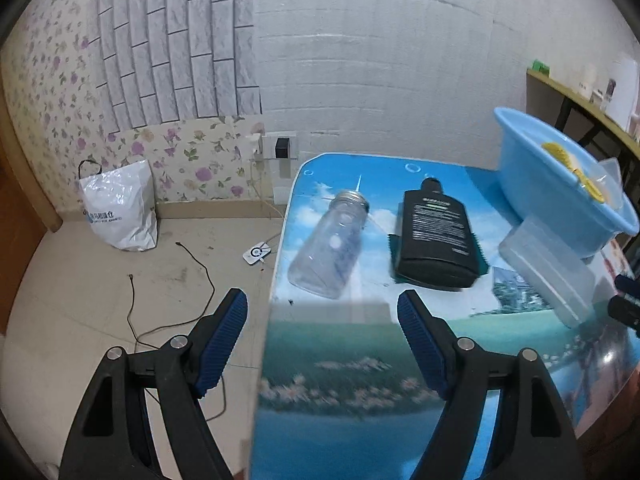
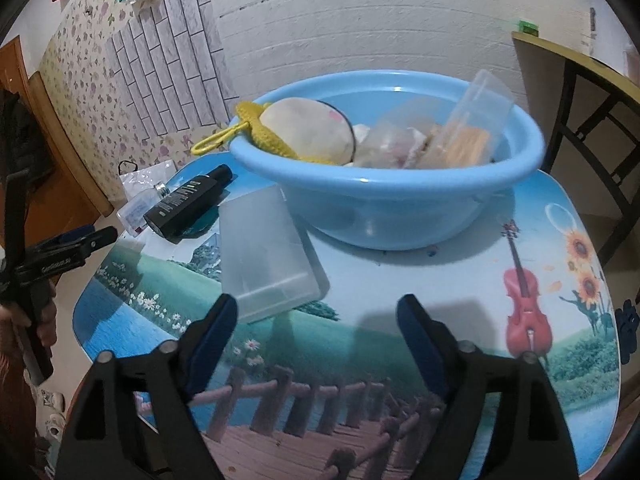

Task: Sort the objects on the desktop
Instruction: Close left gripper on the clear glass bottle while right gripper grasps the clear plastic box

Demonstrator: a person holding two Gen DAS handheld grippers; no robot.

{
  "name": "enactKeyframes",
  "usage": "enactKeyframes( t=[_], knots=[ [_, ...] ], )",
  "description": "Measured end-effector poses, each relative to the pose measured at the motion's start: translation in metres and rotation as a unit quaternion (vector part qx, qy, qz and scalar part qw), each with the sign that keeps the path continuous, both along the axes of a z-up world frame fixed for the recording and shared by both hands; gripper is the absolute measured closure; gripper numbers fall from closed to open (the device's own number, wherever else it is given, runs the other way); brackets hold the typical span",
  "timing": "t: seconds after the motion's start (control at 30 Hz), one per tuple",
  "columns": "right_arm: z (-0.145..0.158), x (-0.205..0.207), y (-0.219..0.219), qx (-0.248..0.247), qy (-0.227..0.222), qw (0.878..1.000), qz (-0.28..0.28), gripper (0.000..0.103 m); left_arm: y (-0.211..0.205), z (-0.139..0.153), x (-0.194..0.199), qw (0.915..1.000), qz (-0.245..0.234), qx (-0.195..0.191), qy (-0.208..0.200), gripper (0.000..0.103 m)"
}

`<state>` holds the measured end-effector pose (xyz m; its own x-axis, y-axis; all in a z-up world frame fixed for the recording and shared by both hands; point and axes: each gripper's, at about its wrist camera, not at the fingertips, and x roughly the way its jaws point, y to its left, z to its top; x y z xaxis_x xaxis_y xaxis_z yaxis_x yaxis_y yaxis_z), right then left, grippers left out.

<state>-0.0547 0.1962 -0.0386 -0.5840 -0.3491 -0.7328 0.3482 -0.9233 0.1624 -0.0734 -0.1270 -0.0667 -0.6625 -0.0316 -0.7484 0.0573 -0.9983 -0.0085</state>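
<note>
White brick walling is backing a scenic-print table [image 2: 460, 280]. Left claw [image 1: 322, 316] is hovering wide open, empty, near the lying clear glass bottle [image 1: 328, 244] beside the flat black plastic bottle [image 1: 438, 236]. Right claw [image 2: 316, 320] is gaping empty, just short of the frosted plastic box [image 2: 266, 256] by the blue plastic basin [image 2: 384, 188]. Advice: straddle the glass bottle across its width. Only the right view is showing the basin's contents.

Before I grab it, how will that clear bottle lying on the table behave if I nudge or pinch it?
The clear bottle lies on its side on the glossy table, so a nudge would probably roll it. It looks empty, so likely light. Its smooth round wall may slip between the pads of the open left gripper.
</note>
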Motion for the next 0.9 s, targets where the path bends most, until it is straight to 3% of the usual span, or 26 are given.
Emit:
enactKeyframes(
  t=[0.37,0.47,0.53,0.6,0.67,0.77,0.9],
  knots=[
    [-0.007,-0.022,-0.036,0.044,0.004,0.998,0.039,0.012,0.009,-0.019,-0.042,0.9938,-0.079,-0.066,-0.044,0.026],
    [-0.009,-0.03,-0.041,0.049,-0.003,0.998,0.043,0.012,0.012,-0.021,-0.045,0.9921,-0.098,-0.064,-0.046,0.026],
    [-0.012,-0.034,-0.043,0.051,-0.012,0.997,0.048,0.012,0.012,-0.02,-0.047,0.991,-0.11,-0.058,-0.049,0.032],
    [-0.015,-0.035,-0.045,0.049,-0.021,0.997,0.053,0.012,0.013,-0.019,-0.046,0.9904,-0.12,-0.048,-0.049,0.063],
    [-0.017,-0.034,-0.047,0.05,-0.023,0.997,0.055,0.014,0.014,-0.019,-0.045,0.9904,-0.122,-0.044,-0.047,0.063],
    [-0.017,-0.032,-0.048,0.06,-0.019,0.996,0.065,0.037,0.016,-0.02,-0.041,0.9903,-0.124,-0.044,-0.044,0.063],
    [-0.015,-0.028,-0.042,0.051,-0.024,0.996,0.069,0.039,0.02,-0.019,-0.033,0.9909,-0.12,-0.041,-0.046,0.063]
  ],
)
